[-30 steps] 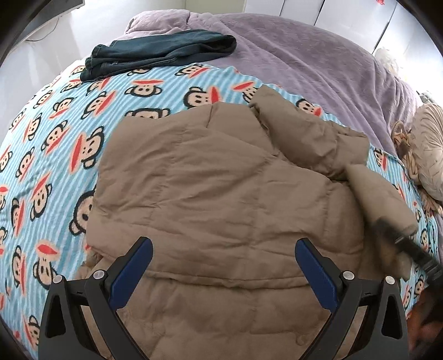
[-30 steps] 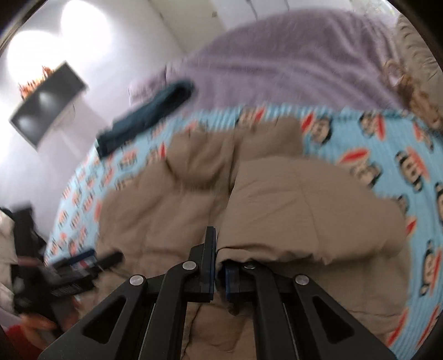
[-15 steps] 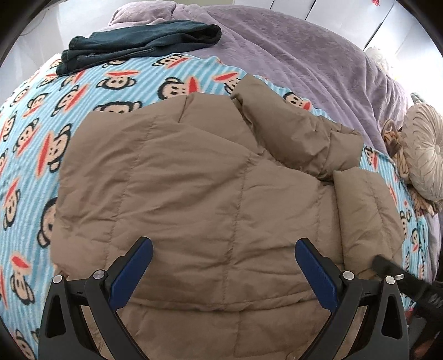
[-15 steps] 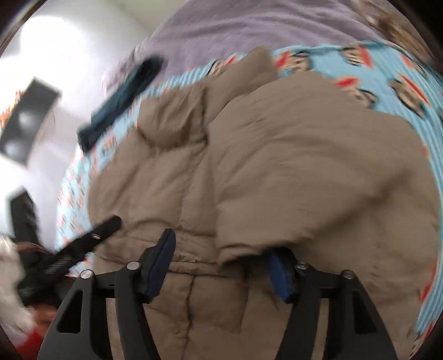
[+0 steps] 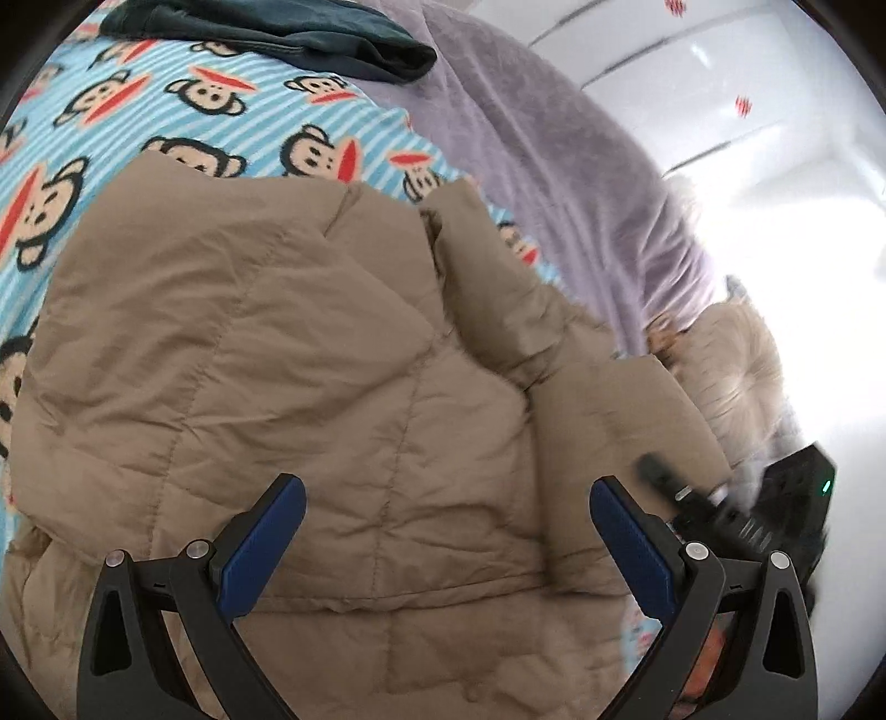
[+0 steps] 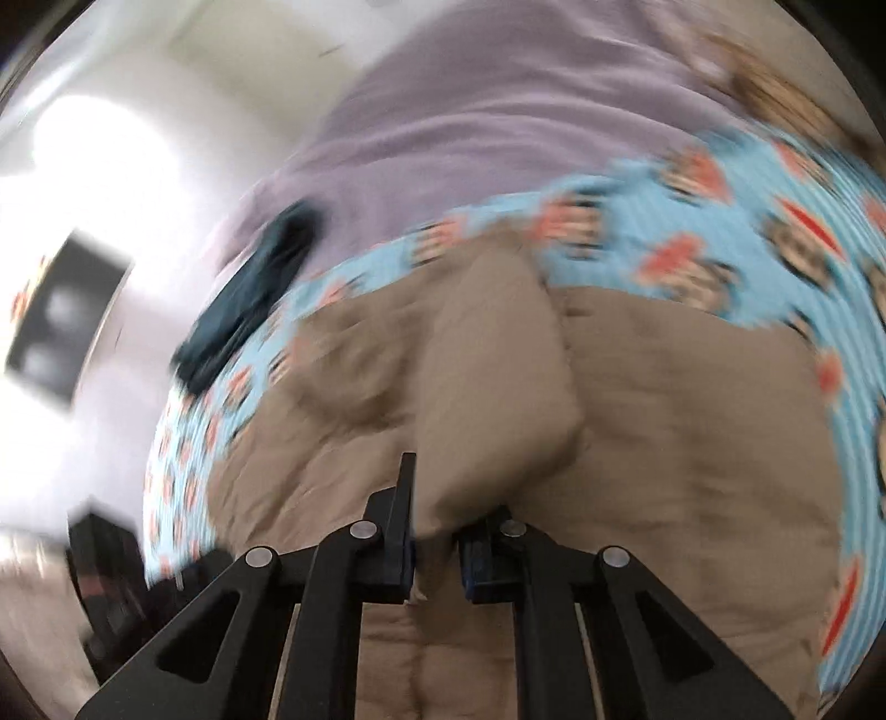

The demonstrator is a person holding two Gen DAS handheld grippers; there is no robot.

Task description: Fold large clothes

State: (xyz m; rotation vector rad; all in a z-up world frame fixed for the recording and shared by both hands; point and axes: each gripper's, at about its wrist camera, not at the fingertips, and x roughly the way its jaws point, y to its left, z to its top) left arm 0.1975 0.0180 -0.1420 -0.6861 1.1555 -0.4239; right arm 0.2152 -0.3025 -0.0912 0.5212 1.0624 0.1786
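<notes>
A tan quilted puffer jacket lies spread on a monkey-print blanket, one sleeve folded across its body. My left gripper hovers open just above the jacket's lower part, nothing between its blue pads. In the right wrist view, which is blurred by motion, my right gripper has its jaws closing on a bunched fold of the jacket sleeve, and the fabric is pinched between the fingers. The right gripper's dark body shows blurred at the jacket's right edge.
A folded dark teal garment rests at the far side of the blanket, next to a purple bedspread. A round beige cushion lies to the right. White wardrobe doors stand behind. A dark screen is on the left.
The right gripper let go of the jacket edge, opened wide, then closed again on a fold of the sleeve. The left gripper swung rightward and tilted, staying open over the jacket.
</notes>
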